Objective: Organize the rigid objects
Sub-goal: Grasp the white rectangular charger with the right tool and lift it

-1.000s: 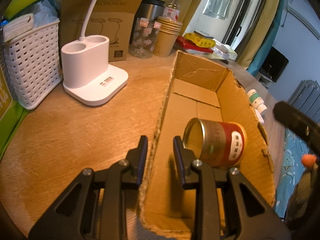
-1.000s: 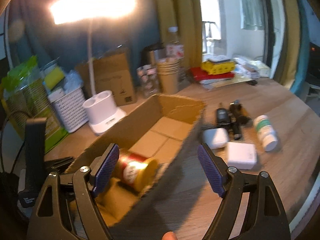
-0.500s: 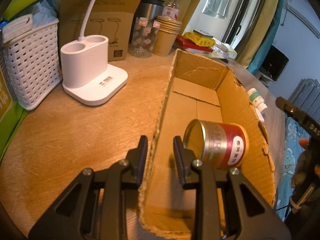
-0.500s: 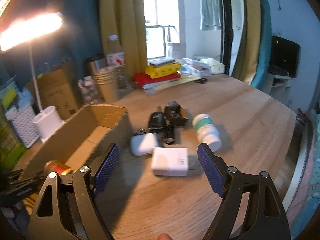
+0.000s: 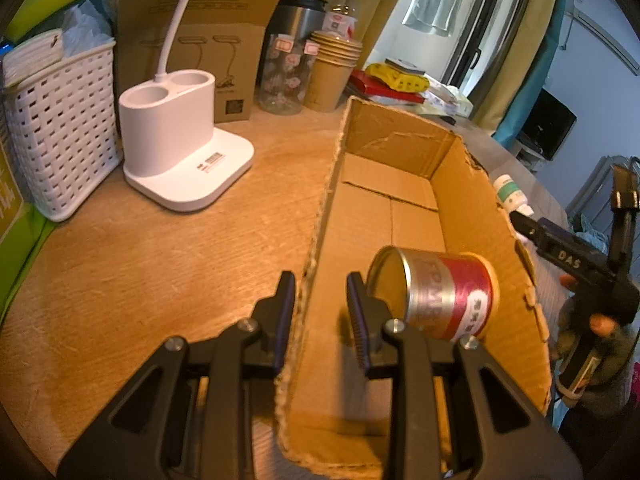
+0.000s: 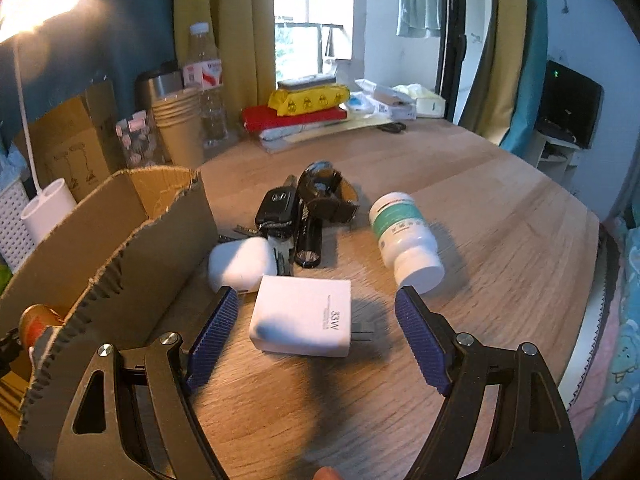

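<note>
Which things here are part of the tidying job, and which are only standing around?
Part of the job:
- cardboard box
- tin can, lying in the box
- white charger
- pill bottle
- car key
- flashlight

Standing around:
- lamp base
- white basket
- paper cups
- water bottle

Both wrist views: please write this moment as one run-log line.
left gripper: straddles cardboard box wall | right gripper: open over white charger | can: in box
</note>
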A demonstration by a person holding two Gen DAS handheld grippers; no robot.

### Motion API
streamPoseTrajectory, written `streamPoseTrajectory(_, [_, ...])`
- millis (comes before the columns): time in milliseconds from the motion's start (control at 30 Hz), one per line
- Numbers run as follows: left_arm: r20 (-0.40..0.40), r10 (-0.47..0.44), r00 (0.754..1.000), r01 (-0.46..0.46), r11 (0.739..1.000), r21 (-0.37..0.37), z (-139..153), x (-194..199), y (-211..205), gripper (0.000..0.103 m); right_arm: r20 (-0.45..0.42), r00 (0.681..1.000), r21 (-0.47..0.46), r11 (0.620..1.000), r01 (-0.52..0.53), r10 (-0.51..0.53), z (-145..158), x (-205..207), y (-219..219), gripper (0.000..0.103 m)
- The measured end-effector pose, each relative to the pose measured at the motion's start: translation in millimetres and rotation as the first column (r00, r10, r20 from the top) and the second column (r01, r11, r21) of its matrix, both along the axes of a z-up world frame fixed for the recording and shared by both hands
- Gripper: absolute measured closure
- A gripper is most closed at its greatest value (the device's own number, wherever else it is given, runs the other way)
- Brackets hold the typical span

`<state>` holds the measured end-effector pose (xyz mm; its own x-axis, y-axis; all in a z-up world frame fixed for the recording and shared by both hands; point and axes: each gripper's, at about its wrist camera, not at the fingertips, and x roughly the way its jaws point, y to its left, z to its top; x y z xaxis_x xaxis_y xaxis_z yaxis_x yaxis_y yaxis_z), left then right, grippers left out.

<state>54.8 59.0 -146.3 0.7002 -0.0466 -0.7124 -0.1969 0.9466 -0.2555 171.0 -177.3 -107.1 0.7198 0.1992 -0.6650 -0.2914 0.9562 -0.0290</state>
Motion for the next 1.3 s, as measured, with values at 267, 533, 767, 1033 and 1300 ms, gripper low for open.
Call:
streamPoseTrajectory(267, [0.0,0.0,1.0,0.0,1.0,0.001,0.1,-0.2,-0.5,0.075,-0.03,0.999,-0.048,0.998,-0.027,0.025,-7.8,9.2,12.1,0.02])
streamPoseTrajectory(533, [0.0,0.0,1.0,0.0,1.0,0.001,0.2,-0.3,-0.4,0.075,-0.062,0.997,-0.054,0.998,-0.038,0.035,-11.9,19.8,17.7,0.02])
streamPoseTrajectory(767, [0.0,-0.001,1.0,0.001,1.0,0.001,0.2,-0.2,-0.4,0.075,-0.095,0.995,-0.061,0.997,-0.043,0.037,-16.4,25.6,20.9,0.02])
streamPoseTrajectory(1033, [0.0,0.0,1.0,0.0,1.0,0.001,0.2,-0.3,-0.4,0.075,-0.13,0.99,-0.082,0.995,-0.057,0.046,-21.9,30.8,26.5,0.03])
streamPoseTrajectory(1300, [0.002,0.002,1.0,-0.002,1.0,-0.002,0.2,-0.6,-0.2,0.075,-0.134,0.99,-0.07,0.996,-0.054,0.044,-21.6,31.8,25.1,0.042])
